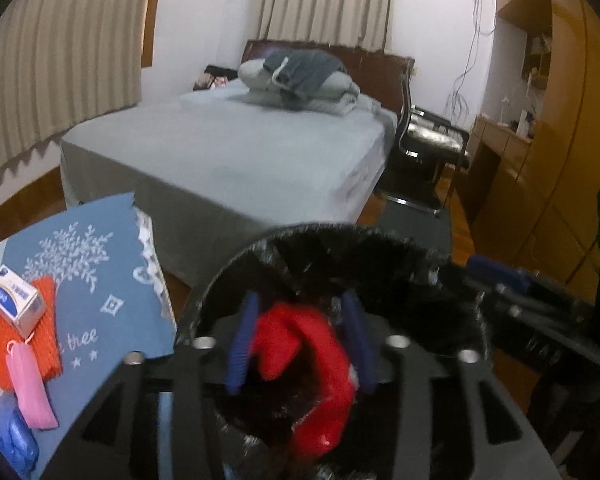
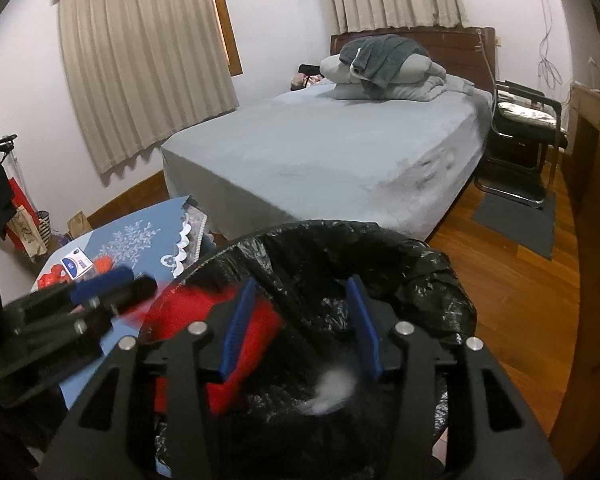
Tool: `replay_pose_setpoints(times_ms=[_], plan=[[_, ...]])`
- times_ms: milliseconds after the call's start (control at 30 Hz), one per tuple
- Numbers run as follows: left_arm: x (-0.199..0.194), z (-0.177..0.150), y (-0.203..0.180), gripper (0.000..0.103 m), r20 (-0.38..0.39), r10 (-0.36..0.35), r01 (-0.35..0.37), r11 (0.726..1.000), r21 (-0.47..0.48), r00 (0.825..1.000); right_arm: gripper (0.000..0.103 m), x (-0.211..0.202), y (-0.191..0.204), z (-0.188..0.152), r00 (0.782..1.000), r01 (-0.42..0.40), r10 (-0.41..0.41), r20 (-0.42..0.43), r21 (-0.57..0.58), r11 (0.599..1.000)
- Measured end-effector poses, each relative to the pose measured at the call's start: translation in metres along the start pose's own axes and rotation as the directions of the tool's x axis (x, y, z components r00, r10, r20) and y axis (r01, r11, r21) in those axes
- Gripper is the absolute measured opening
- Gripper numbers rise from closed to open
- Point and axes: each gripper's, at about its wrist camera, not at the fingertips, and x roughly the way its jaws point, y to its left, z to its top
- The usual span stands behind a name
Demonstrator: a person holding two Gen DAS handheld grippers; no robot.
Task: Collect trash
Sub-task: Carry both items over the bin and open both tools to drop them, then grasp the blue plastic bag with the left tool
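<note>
Red wrapper [image 1: 308,364], crumpled, between the blue pads [image 1: 240,348] of the left gripper [image 1: 300,344], over the mouth of the black-lined bin [image 1: 452,280]; jaws apart around it, and whether pressing on it or just flanking it cannot be told through the blur. Same red shape [image 2: 240,344] in the right wrist view, at the bin's left inner side, below the blurred left gripper [image 2: 100,292]. Right gripper [image 2: 300,328] above the bin liner [image 2: 440,280], jaws spread wide, nothing between them; a pale smudge [image 2: 332,394] below, perhaps a tissue, inside the bag. Left of the bin, blue snowflake tablecloth [image 1: 100,280] with a small white-and-blue box [image 1: 16,300], orange mesh [image 1: 48,332], a pink pouch [image 1: 30,388] and blue plastic [image 1: 14,432]. Beyond, grey bed [image 2: 320,148] with folded bedding [image 2: 384,68].
</note>
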Motion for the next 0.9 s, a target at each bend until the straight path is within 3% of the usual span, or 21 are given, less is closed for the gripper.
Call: replay_pose_setpoints(times_ms=[100,200,267,367,600,900], plan=[[-0.005,-0.007,0.006,0.05,-0.001,0.026,-0.026,1.0,0.006,1.0,0.057,-0.002,0.004,-0.001,1.0,-0.003,0.003,0.007,-0.003,1.0],[-0.018,-0.01,0.017,0.062,0.029,0.059,-0.058,0.998,-0.007,0.998,0.074,-0.004,0.007,0.0,1.0,-0.003,0.003,0.016,0.001,1.0],[-0.028,-0.012,0.027,0.075,0.059,0.093,-0.092,0.996,-0.013,0.994,0.09,-0.006,0.011,0.0,0.999,0.005,-0.005,0.033,0.0,1.0],[-0.043,-0.016,0.046,0.087,0.098,0.15,-0.147,0.988,-0.041,0.984,0.095,-0.01,0.019,0.002,0.999,0.01,-0.01,0.048,-0.002,1.0],[-0.078,-0.03,0.103,0.092,0.127,0.317,-0.303,0.946,-0.118,0.94,0.096,0.0,0.056,0.0,0.999,-0.044,0.044,0.024,-0.032,0.999],[-0.116,-0.075,0.18,0.092,0.058,0.485,-0.46,0.855,-0.238,0.872,0.096,0.021,0.14,-0.003,0.982,-0.187,0.187,-0.01,-0.105,0.977]])
